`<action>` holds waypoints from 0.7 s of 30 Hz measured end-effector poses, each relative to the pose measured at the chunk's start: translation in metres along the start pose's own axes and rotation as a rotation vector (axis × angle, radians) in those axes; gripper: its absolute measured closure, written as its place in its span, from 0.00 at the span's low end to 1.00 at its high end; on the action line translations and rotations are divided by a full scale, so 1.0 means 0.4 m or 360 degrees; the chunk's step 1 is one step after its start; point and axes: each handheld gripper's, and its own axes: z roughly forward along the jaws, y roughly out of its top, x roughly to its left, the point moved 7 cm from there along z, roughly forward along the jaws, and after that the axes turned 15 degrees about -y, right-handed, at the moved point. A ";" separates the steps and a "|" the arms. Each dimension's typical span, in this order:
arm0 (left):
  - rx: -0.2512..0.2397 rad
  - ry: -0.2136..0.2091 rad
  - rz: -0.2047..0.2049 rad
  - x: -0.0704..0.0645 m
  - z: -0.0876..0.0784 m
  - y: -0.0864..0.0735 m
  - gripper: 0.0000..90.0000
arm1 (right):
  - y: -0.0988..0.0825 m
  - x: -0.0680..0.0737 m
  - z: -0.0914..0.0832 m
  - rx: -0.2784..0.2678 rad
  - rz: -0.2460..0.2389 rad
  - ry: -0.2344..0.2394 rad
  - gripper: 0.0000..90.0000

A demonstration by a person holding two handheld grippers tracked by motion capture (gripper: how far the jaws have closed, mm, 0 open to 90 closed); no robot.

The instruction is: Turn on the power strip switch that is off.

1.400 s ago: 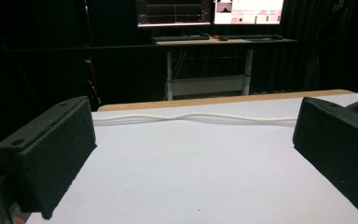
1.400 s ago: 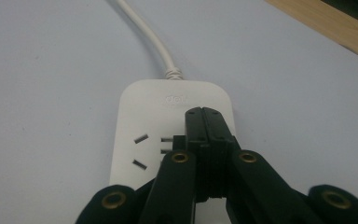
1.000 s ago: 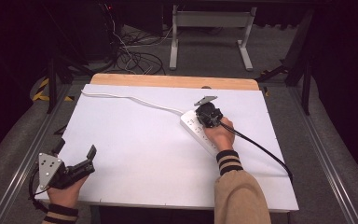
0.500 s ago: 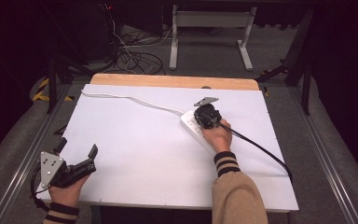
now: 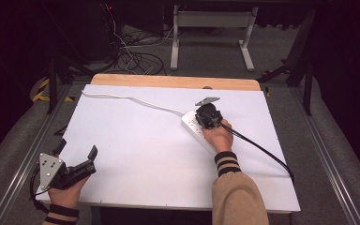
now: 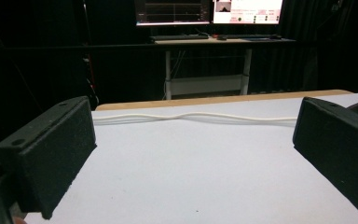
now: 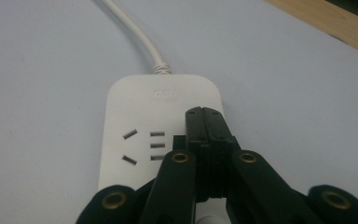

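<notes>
R gripper [image 7: 205,116] clenched, nothing gripped, tips pressed over white power strip [image 5: 198,127] at table [image 5: 136,154] centre-right. Press to be kept vertical, strip kept flat. L gripper [image 5: 75,157] released, idle near-left.

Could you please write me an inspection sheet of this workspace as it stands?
Surface: white table top, wooden strip along the far edge.
Job's things: white power strip lying flat, sockets up.
Clutter: nothing seen.
Grippers: right tongs shut, tips over the strip; left tongs open at the near left corner, holding nothing.
Cables: white cord runs from the strip to the far left; black cable trails from the right tongs.
Surroundings: dark room, desk with monitors, floor wires.
</notes>
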 end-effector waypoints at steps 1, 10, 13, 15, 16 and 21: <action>0.0000 -0.0003 0.0001 -0.001 0.000 0.000 0.00 | -0.001 -0.001 -0.001 0.0008 -0.0003 -0.0009 1.00; 0.0002 -0.0007 0.0002 -0.004 0.004 0.000 0.00 | -0.002 0.000 -0.002 0.0004 -0.0002 -0.0030 1.00; 0.0002 -0.0007 0.0006 -0.004 0.005 0.000 0.00 | -0.001 0.001 -0.002 0.0011 -0.0007 -0.0033 1.00; 0.0004 -0.0011 0.0003 -0.005 0.005 0.000 0.00 | -0.001 0.002 -0.002 0.0012 -0.0004 -0.0035 1.00; 0.0004 -0.0011 0.0003 -0.005 0.005 0.000 0.00 | -0.001 0.002 -0.002 0.0011 -0.0006 -0.0038 1.00; 0.0003 -0.0012 0.0004 -0.005 0.006 0.000 0.00 | 0.000 0.002 -0.002 0.0014 -0.0006 -0.0045 1.00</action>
